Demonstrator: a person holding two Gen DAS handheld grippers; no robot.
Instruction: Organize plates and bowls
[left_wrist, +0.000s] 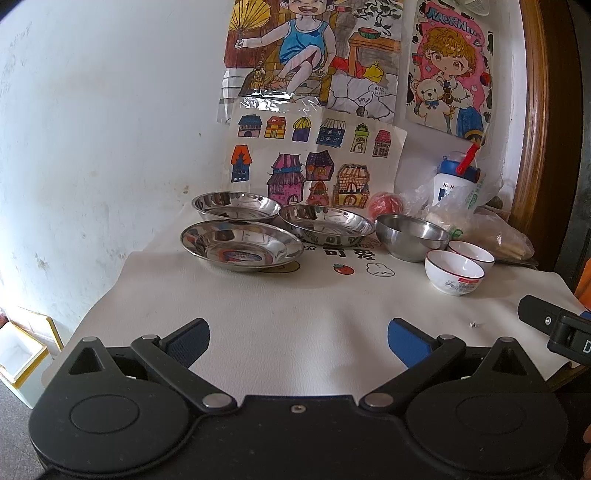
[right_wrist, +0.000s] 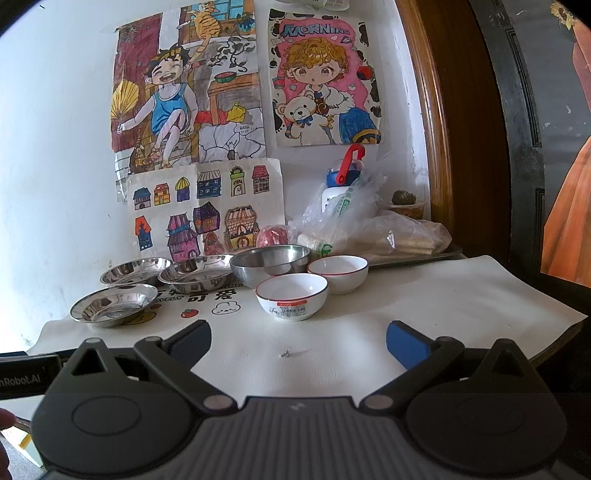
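Left hand-held gripper (left_wrist: 298, 345) released, blue pads spread wide, poised low over the near part of the white-covered surface (left_wrist: 258, 314), grasping nothing. Right hand-held gripper (right_wrist: 298, 345) likewise released and unloaded, over the same near edge; its black body visible at the right margin of the left wrist view. Three shallow steel plates grouped at the far left of the surface: nearest plate (left_wrist: 242, 246), rear plate (left_wrist: 236, 206) close to the wall, third plate (left_wrist: 327, 225) just right of both, rims near or touching. Steel bowl (left_wrist: 412, 236) beside the third plate. Two white ceramic bowls with dark rims to its right: front bowl (left_wrist: 454, 272), labelled on its side, touching or nearly touching rear bowl (left_wrist: 471, 252). All dishes upright, none stacked. Behind the bowls, a red ball (left_wrist: 386, 204), crumpled plastic bags (left_wrist: 480, 221) and a white bottle (left_wrist: 456, 181) with red handle. Coloured drawings (left_wrist: 314, 162) taped to the wall above.
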